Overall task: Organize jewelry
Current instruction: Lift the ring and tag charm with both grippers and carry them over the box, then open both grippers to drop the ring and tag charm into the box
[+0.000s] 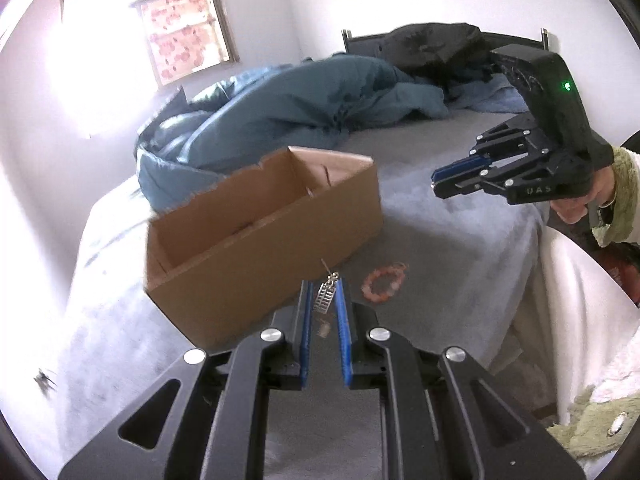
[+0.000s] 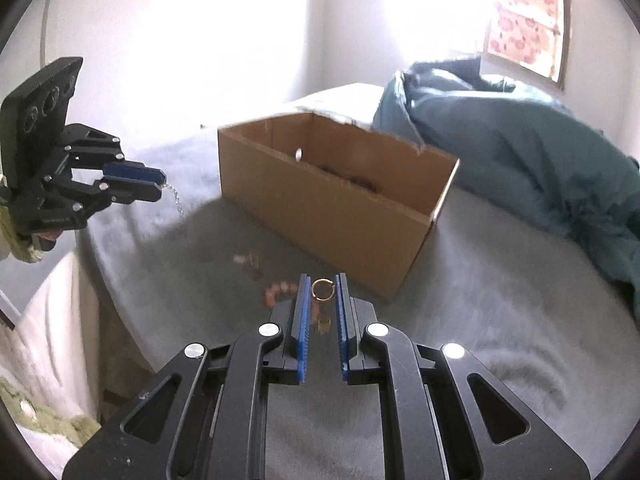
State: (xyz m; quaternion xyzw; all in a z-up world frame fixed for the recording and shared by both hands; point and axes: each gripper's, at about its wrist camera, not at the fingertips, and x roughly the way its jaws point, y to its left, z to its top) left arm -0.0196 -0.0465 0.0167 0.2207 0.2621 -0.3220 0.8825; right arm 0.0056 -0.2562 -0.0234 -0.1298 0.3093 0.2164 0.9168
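Beside the cardboard box (image 1: 264, 236), the left gripper (image 1: 325, 300) is pinching a silver earring (image 1: 326, 298), and the right gripper (image 2: 322, 294) is pinching a gold ring (image 2: 321, 290).

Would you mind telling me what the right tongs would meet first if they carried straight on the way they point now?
Probably the near corner of the cardboard box: the right tongs, shut on a gold ring, aim just past the grey bedcover towards it, though depth is unclear.

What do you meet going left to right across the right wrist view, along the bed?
Left gripper with a silver chain dangling, peach bead bracelet, gold ring pinched in the right gripper, cardboard box, teal duvet.
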